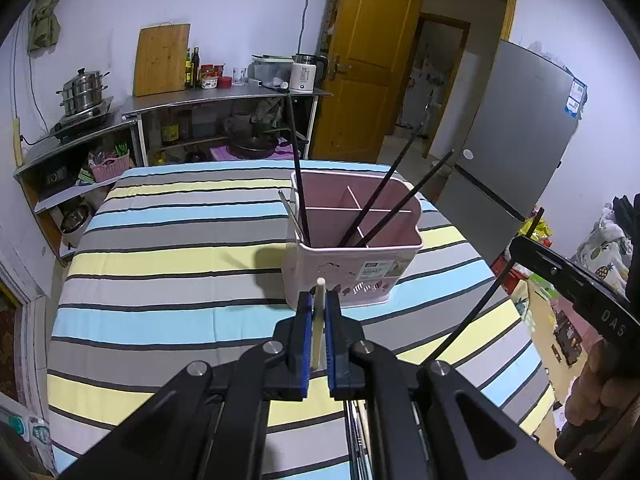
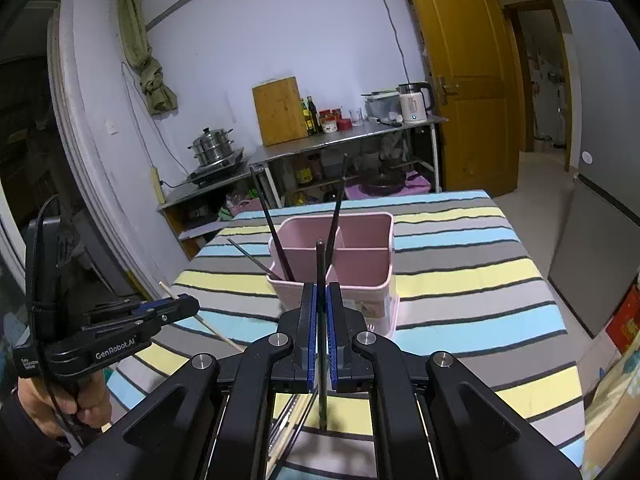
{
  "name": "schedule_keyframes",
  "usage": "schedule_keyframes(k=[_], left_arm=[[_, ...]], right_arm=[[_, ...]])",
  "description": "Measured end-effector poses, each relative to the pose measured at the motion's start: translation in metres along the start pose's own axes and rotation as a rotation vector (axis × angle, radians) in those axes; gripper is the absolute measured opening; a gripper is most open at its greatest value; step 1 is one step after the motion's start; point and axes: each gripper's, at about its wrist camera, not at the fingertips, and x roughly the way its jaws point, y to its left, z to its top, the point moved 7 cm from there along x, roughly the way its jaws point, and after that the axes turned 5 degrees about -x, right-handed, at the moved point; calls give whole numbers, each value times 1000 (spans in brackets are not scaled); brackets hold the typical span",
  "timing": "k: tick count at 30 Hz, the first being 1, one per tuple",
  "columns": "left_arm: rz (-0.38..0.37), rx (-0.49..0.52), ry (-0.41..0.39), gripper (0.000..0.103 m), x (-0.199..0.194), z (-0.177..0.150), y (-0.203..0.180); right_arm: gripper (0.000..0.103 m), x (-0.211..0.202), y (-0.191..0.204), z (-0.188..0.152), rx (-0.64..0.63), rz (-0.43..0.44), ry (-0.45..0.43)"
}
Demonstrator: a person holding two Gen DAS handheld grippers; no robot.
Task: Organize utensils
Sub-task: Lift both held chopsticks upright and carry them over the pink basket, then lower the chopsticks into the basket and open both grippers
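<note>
A pink divided utensil basket (image 1: 352, 256) stands on the striped tablecloth (image 1: 180, 220) with three dark chopsticks (image 1: 298, 168) leaning in it. Just short of the basket's near side, my left gripper (image 1: 319, 298) is shut on a pale wooden chopstick (image 1: 318, 332) that stands upright. My right gripper (image 2: 320, 288) is shut on a dark chopstick (image 2: 321, 340), held upright in front of the same basket (image 2: 360, 240). Each gripper shows in the other's view: the right gripper (image 1: 520, 242) on the right, the left gripper (image 2: 195, 304) with its pale stick (image 2: 218, 335) on the left.
A thin metal stick (image 2: 250, 258) leans at the basket's left side. More loose utensils (image 2: 288, 412) lie on the cloth under my right gripper. Behind the table are a steel counter (image 1: 224, 98) with a cutting board and kettle, a wooden door (image 1: 372, 64) and a grey fridge (image 1: 516, 128).
</note>
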Motion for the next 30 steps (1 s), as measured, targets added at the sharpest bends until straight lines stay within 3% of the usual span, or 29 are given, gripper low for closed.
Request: schedule_keyframes(k=[10,20,30], left_arm=[[-33,-4,-27,6,-14,32,-4],[-61,-5,-132,6,-37,95,-17],[-59,-10,-154,6,-19,127,-17]], right_arm=[[4,-5,-2,24,25,13,-55],[4,-16,0,82,61,25,-197],[4,-2,-2,116,69,6,-263]])
